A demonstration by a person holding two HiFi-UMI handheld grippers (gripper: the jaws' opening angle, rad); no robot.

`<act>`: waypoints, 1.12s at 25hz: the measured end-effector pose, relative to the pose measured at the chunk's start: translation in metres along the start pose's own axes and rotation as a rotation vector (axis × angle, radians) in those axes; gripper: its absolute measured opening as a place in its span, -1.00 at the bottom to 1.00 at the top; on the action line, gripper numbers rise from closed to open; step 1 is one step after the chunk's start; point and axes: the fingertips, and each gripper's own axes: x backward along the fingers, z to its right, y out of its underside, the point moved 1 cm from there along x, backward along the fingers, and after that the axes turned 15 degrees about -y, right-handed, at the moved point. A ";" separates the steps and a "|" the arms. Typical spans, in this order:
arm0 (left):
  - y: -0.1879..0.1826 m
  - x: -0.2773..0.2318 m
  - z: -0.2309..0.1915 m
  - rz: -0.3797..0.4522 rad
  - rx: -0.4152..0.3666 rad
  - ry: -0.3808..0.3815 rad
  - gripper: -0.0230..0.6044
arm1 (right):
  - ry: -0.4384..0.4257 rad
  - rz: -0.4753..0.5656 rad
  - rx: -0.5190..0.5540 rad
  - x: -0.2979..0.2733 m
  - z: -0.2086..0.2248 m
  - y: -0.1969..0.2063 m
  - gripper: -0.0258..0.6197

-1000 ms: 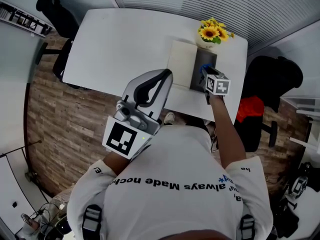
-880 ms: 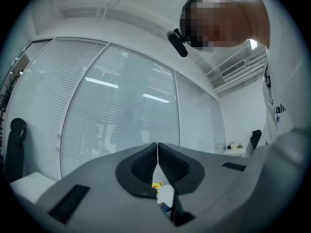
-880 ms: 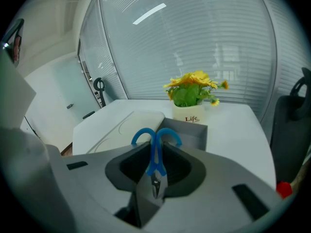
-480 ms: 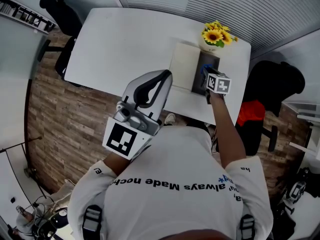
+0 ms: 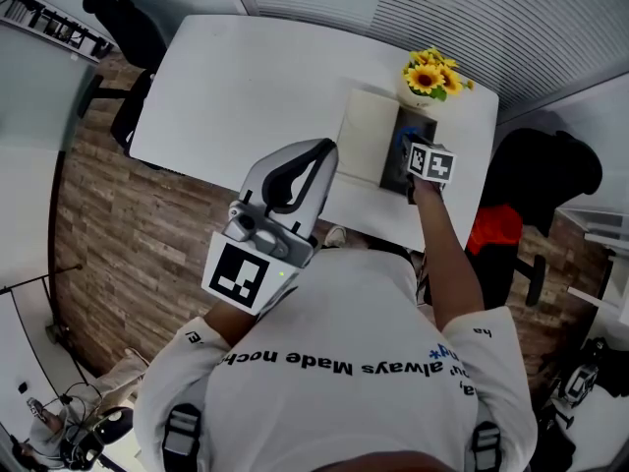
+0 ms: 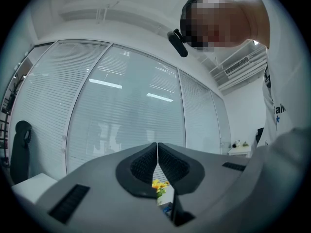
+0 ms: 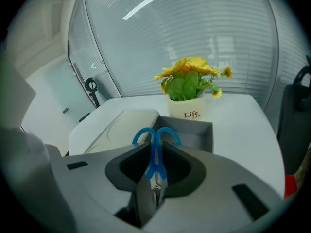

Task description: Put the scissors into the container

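Blue-handled scissors (image 7: 155,147) are clamped between the jaws of my right gripper (image 7: 155,152), handles pointing forward and blades back toward the camera. Just ahead and below lies the open grey container (image 7: 201,130), with its cream lid (image 7: 121,125) beside it on the left. In the head view my right gripper (image 5: 418,157) hovers over the container (image 5: 393,172) near the table's far right, the scissors' blue handles (image 5: 401,139) showing at its tip. My left gripper (image 5: 287,190) is held up near the person's chest, shut and empty, off the near side of the table.
A pot of sunflowers (image 7: 188,89) stands right behind the container, on the white table (image 5: 246,87). A black office chair (image 5: 123,18) stands at the table's left end. Another (image 5: 545,160), with something red on it, stands at the right.
My right gripper has carried the scissors slightly farther over the container, toward the flower pot. The left gripper has stayed where it was.
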 end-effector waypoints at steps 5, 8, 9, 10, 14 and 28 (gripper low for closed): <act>0.001 -0.002 -0.004 -0.001 -0.002 -0.012 -0.85 | 0.012 -0.017 -0.003 -0.008 0.005 -0.002 -0.64; 0.000 -0.003 -0.007 0.000 -0.001 -0.022 -0.85 | 0.020 -0.026 -0.014 -0.011 0.009 -0.002 -0.64; -0.001 -0.003 -0.007 0.001 -0.001 -0.025 -0.85 | 0.022 -0.027 -0.018 -0.012 0.010 -0.002 -0.64; -0.001 -0.002 -0.006 0.002 -0.002 -0.026 -0.85 | 0.023 -0.027 -0.023 -0.012 0.010 -0.002 -0.64; -0.002 -0.002 -0.007 0.005 -0.003 -0.033 -0.85 | 0.029 -0.033 -0.033 -0.014 0.013 0.001 -0.64; -0.003 -0.003 -0.013 0.005 -0.012 -0.060 -0.85 | 0.051 -0.091 -0.079 -0.030 0.028 0.007 -0.64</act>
